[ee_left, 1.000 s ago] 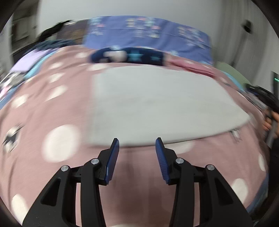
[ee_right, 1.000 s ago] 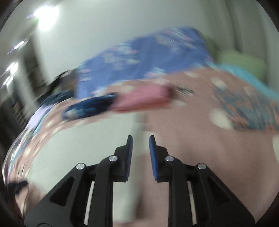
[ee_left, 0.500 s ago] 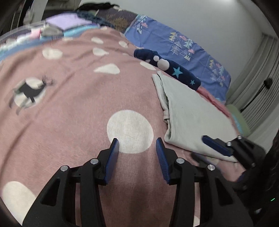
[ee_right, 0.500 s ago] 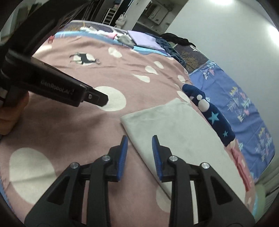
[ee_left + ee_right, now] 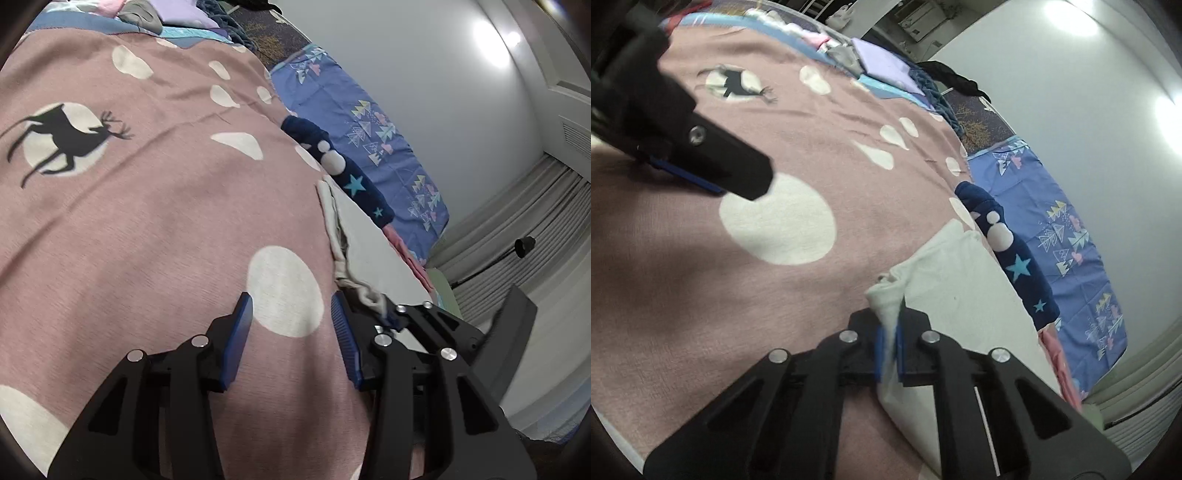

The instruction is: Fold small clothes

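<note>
A folded pale grey-white garment (image 5: 960, 280) lies on the pink spotted blanket (image 5: 701, 302). My right gripper (image 5: 891, 332) is shut on the garment's near corner, which bunches up between the blue pads. In the left wrist view the same garment (image 5: 373, 251) runs along the right side, and the right gripper (image 5: 388, 317) pinches its near end there. My left gripper (image 5: 291, 325) stands open just left of that corner, over a white spot of the blanket (image 5: 110, 229), with nothing between its fingers. Its black finger (image 5: 713, 162) shows at the upper left of the right wrist view.
A navy star-patterned garment (image 5: 1012, 254) and a pink one (image 5: 1058, 354) lie beyond the pale garment, against a blue patterned pillow (image 5: 1067, 236). Piled clothes (image 5: 882, 66) sit at the far end of the bed. A wall and curtains (image 5: 524, 229) stand to the right.
My right gripper has shut on the pale garment's near corner, which was lying flat before. My left gripper has swung left and rolled, away from the garment and onto bare blanket.
</note>
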Demonstrator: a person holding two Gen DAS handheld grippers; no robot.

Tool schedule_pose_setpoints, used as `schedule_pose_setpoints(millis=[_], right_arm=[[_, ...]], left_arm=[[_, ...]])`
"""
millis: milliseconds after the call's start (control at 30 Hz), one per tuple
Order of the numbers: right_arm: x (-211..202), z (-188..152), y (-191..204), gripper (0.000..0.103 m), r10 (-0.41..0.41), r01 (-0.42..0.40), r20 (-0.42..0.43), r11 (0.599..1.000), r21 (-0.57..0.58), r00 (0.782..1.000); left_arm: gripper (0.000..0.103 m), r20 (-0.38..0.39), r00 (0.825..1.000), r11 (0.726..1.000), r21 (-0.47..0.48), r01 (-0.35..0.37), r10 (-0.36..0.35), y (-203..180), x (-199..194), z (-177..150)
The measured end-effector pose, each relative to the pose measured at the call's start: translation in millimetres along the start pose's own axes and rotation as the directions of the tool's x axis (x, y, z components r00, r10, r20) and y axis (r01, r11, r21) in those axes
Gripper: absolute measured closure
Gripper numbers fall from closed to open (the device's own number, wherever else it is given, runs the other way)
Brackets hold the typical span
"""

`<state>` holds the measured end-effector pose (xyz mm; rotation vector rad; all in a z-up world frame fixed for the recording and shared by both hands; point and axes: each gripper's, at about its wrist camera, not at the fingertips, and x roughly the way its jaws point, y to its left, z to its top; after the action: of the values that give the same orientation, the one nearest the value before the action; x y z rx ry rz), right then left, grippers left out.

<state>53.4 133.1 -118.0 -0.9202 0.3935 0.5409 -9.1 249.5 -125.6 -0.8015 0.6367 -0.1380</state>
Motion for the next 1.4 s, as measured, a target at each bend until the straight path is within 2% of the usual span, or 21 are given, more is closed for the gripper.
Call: schedule_pose_setpoints(millis=[67,133,200,300,333,400,500,633,733,833,867,900,933,967,1100,1167,1200,1233,1267,1367,1400], right_arm=[[-15.4,0.8,-20.2,0.098,0.070,-0.075,0.061,0.993,0.093,0.996],[-25.1,1.7,-49.8,0.098,0.131,-0.151,0.101,0.961,0.230,0.986],[-24.4,1.1,-65.0,0.098,0.185,-0.212,0.114,0.927,0.308,0.976],[-18.6,0.3,-73.5,0.098,0.236,-0.261,0.114,0.894,0.365,0.965],[-18.0,0.6,-72.8,0.098,0.243,-0.268,0.112,0.888,0.374,0.963],[-20.6,1.0,-67.8,0.098,0.237,-0.261,0.110,0.889,0.376,0.965],[-20.5,1.8,-64.8,0.098,0.231,-0.255,0.108,0.890,0.377,0.967],[-20.9,1.4,-63.0,0.098,0.237,-0.260,0.107,0.892,0.369,0.966],[-20.0,2.2,-58.1,0.098,0.237,-0.258,0.100,0.900,0.350,0.966],[-15.5,1.5,-54.5,0.098,0.248,-0.265,0.093,0.900,0.346,0.964],[-13.5,1.5,-53.6,0.098,0.253,-0.268,0.088,0.897,0.351,0.963],[-12.6,1.5,-52.9,0.098,0.255,-0.269,0.085,0.896,0.353,0.963],[-11.0,2.1,-52.2,0.098,0.255,-0.266,0.080,0.896,0.356,0.964],[-9.5,3.2,-51.5,0.098,0.253,-0.264,0.076,0.895,0.359,0.964],[-12.4,10.5,-47.7,0.098,0.215,-0.233,0.089,0.915,0.331,0.973],[-14.7,10.2,-46.1,0.098,0.212,-0.231,0.095,0.919,0.318,0.973],[-12.2,8.7,-45.9,0.098,0.221,-0.238,0.088,0.919,0.315,0.971],[-6.3,5.8,-42.9,0.098,0.245,-0.253,0.063,0.918,0.305,0.967],[-0.2,3.5,-40.6,0.097,0.264,-0.263,0.037,0.916,0.302,0.964],[-0.7,0.7,-37.7,0.089,0.270,-0.267,0.029,0.918,0.292,0.962],[-6.2,0.6,-37.7,0.081,0.258,-0.259,0.042,0.925,0.279,0.965]], left_arm=[[0.057,-0.002,1.000,1.000,0.016,0.002,-0.002,-1.5,-3.9,7.3],[0.057,-0.011,1.000,0.996,0.084,-0.008,0.009,-13.2,-4.0,20.8],[0.054,-0.027,1.000,0.992,0.129,0.000,0.004,-23.7,1.0,38.5],[0.045,-0.037,0.999,0.978,0.207,0.018,-0.011,-43.9,22.9,75.9],[0.044,-0.082,0.996,0.971,0.231,0.064,-0.046,-50.4,39.6,89.9],[0.044,-0.149,0.987,0.976,0.199,0.087,-0.058,-54.4,72.6,108.8],[0.044,-0.308,0.950,0.991,0.106,0.082,-0.045,-57.2,131.7,123.0],[0.044,-0.458,0.889,0.989,0.136,0.059,0.010,-74.4,180.1,121.5],[0.044,-0.476,0.877,0.983,0.184,0.024,0.067,-84.0,198.5,124.6],[0.047,-0.455,0.886,0.977,0.214,0.013,0.088,-92.1,214.5,131.2],[0.055,-0.433,0.896,0.973,0.233,0.009,0.096,-93.9,219.5,132.3],[0.081,-0.416,0.903,0.968,0.252,0.001,0.107,-94.9,223.8,133.2],[0.092,-0.396,0.910,0.963,0.270,-0.014,0.124,-93.7,230.6,134.7],[0.094,-0.382,0.918,0.968,0.249,-0.006,0.104,-89.1,234.6,138.7],[0.096,-0.267,0.963,0.986,0.149,0.073,-0.031,-81.2,213.5,152.1],[0.100,-0.184,0.983,0.979,0.195,0.064,-0.028,-82.0,200.2,154.3],[0.101,-0.159,0.987,0.976,0.217,0.032,0.003,-79.4,199.6,153.9],[0.100,-0.147,0.988,0.972,0.233,-0.010,0.046,-72.9,202.9,153.2],[0.101,-0.162,0.985,0.977,0.215,-0.016,0.051,-63.4,207.2,152.4],[0.096,-0.239,0.968,0.994,0.057,0.092,-0.076,-36.6,209.9,153.7],[0.085,-0.238,0.964,0.991,0.045,0.129,-0.115,-35.2,206.1,154.7]])
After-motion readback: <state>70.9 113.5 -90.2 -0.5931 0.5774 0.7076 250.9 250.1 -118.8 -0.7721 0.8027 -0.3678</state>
